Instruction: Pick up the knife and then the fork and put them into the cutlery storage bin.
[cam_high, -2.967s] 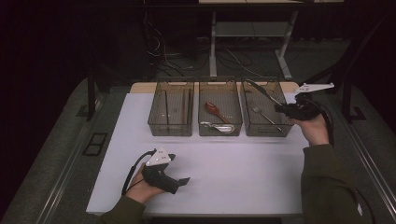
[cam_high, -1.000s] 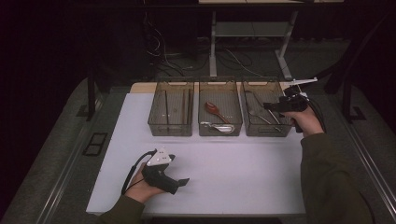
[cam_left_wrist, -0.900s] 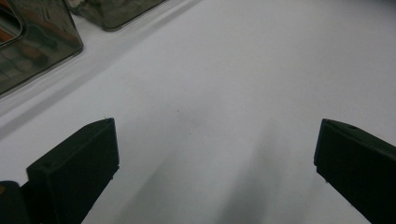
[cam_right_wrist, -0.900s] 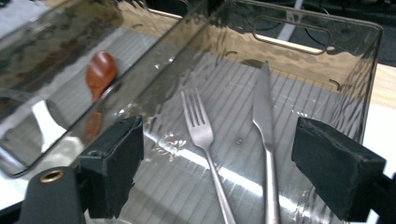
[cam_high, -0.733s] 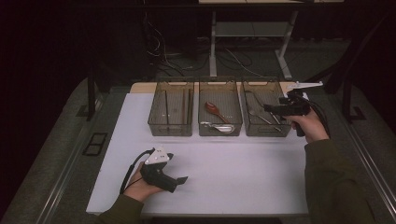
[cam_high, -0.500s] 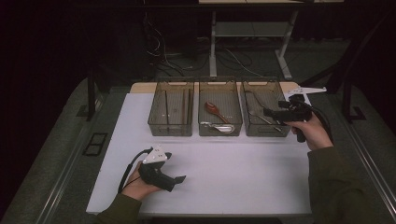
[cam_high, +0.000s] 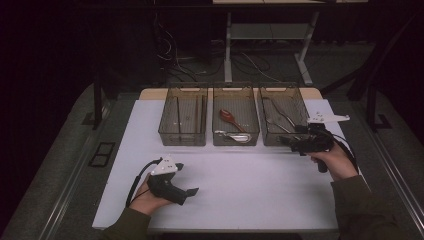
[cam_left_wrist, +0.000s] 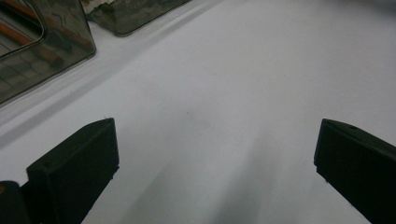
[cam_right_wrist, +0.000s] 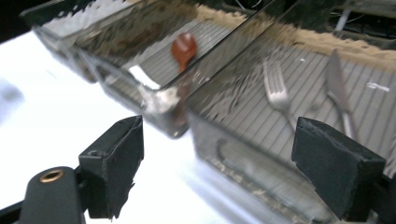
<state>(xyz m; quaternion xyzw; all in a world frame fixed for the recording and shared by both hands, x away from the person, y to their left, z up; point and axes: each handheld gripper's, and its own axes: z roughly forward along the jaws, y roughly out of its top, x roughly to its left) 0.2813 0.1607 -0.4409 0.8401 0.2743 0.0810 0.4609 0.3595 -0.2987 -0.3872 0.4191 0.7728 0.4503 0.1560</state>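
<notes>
Three clear bins stand in a row at the back of the white table (cam_high: 250, 185). The left bin (cam_high: 183, 137) looks empty. A red spoon (cam_high: 230, 118) and a metal spoon (cam_high: 234, 135) lie in the middle bin (cam_high: 236, 141). The right bin (cam_high: 272, 141) holds a fork (cam_right_wrist: 278, 93) and a knife (cam_right_wrist: 338, 88). My right gripper (cam_high: 287, 142) hovers at that bin's front right corner, pointing left; in the right gripper view, the gripper (cam_right_wrist: 219, 154) stands open with nothing between its jaws. My left gripper (cam_high: 189, 192) rests low over the table's front left, and in its own view the gripper (cam_left_wrist: 215, 163) is wide open over bare table.
The table's edges drop to a dark grey floor on all sides. A desk frame (cam_high: 227, 45) and loose cables (cam_high: 175, 60) lie behind the bins. The red spoon (cam_right_wrist: 183, 46) also appears through the bin walls in the right gripper view.
My right gripper has drawn back from above the right bin and lowered to its front right corner. The left gripper has shifted only slightly.
</notes>
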